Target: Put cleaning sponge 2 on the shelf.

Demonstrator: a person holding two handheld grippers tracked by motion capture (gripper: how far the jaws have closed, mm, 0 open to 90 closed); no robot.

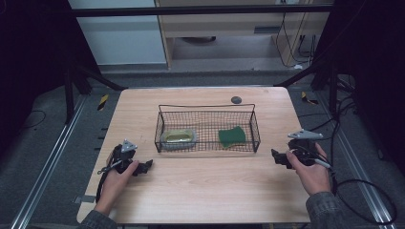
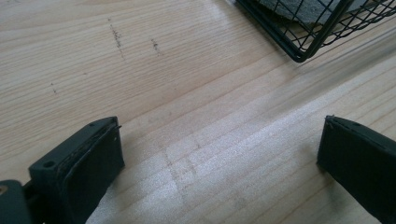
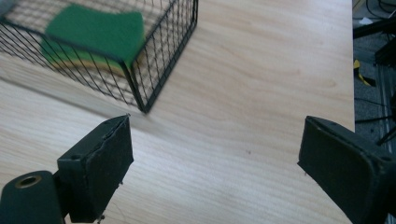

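While both hands rest low on the wooden surface [image 1: 200, 186], a black wire basket [image 1: 207, 108] stands near its centre, between the two tools and a little farther from the person. Left tongs [image 1: 147, 165] lie just off the basket's near-left corner, jaws spread wide over bare wood with nothing between them; in the left gripper view that corner of the basket [image 2: 303, 32] appears at upper right. Right tongs [image 1: 275, 156] sit off the near-right corner, jaws likewise spread and empty, clear of the wire. Inside the basket, a green sponge [image 1: 232, 136] lies flat at the right end, seen through the mesh in the right gripper view [image 3: 93, 32]; a yellowish object in clear wrap [image 1: 179, 137] lies at the left end. Sponge and wrapped object are well apart. A small dark disc [image 1: 236, 99] sits on the wood behind the basket.
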